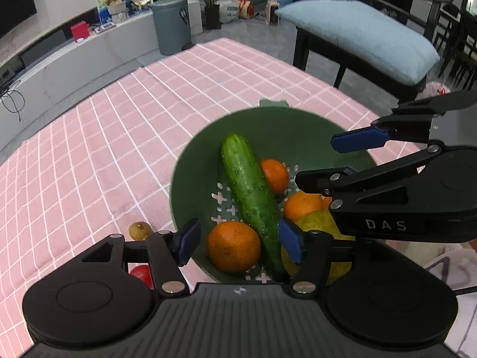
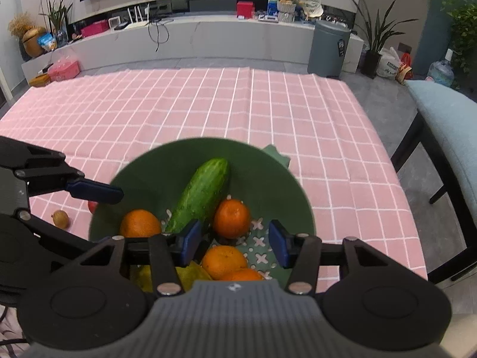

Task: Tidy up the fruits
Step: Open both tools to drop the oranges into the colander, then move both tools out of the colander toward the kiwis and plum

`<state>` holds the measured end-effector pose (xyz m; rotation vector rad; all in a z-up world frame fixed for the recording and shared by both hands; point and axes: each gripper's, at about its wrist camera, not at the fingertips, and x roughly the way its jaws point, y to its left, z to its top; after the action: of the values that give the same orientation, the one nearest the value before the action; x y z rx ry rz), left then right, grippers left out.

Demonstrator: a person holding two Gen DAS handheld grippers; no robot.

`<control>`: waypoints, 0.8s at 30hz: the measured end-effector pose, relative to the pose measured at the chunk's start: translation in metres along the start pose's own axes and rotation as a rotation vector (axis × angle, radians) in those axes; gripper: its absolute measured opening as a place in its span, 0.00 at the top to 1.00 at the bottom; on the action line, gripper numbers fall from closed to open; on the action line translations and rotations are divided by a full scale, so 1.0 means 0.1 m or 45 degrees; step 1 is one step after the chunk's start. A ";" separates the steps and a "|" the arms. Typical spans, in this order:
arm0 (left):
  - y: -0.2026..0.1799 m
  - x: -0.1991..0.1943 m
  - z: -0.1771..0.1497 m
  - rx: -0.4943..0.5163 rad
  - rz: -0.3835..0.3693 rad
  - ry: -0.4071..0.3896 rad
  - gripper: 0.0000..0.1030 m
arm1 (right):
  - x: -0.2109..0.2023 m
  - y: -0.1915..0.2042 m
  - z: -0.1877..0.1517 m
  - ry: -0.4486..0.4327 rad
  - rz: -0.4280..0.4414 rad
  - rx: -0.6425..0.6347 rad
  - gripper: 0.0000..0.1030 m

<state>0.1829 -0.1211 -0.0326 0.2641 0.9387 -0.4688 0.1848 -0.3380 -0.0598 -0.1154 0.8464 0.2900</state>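
A green colander bowl (image 1: 205, 161) (image 2: 268, 179) stands on the pink checked cloth. In it lie a cucumber (image 1: 249, 194) (image 2: 202, 194), three oranges (image 1: 234, 246) (image 1: 275, 176) (image 1: 299, 205) and a yellow-green fruit (image 1: 319, 222). My left gripper (image 1: 240, 240) hovers open over the bowl's near side; the nearest orange and the cucumber's end show between its blue pads, untouched. My right gripper (image 2: 234, 246) (image 1: 317, 161) is open over the bowl's right part, with an orange (image 2: 223, 261) below its pads. One blue finger (image 2: 95, 191) of the left gripper shows in the right wrist view.
A small brown fruit (image 1: 140, 230) (image 2: 60, 218) and a red fruit (image 1: 142, 273) (image 2: 91, 207) lie on the cloth left of the bowl. A dark bench with a blue cushion (image 1: 363, 38) stands past the table's right edge, a grey bin (image 1: 171, 25) beyond the far edge.
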 end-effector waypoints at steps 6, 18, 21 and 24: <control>0.04 -0.26 -0.02 -0.049 0.006 -0.096 0.31 | -0.23 0.01 0.00 -0.099 -0.024 0.048 0.51; 0.36 -0.75 -0.31 -0.234 -0.020 -0.251 0.31 | -0.61 0.34 -0.25 -0.279 -0.017 0.108 0.49; 0.46 -0.84 -0.39 -0.256 -0.017 -0.267 0.31 | -0.66 0.48 -0.33 -0.302 0.003 0.101 0.48; 0.53 -0.89 -0.47 -0.271 -0.029 -0.265 0.31 | -0.69 0.65 -0.42 -0.310 0.028 0.056 0.48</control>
<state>0.1312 -0.0311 0.0143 0.0107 0.7808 -0.4054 0.0921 -0.2992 -0.0343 -0.0290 0.6124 0.2992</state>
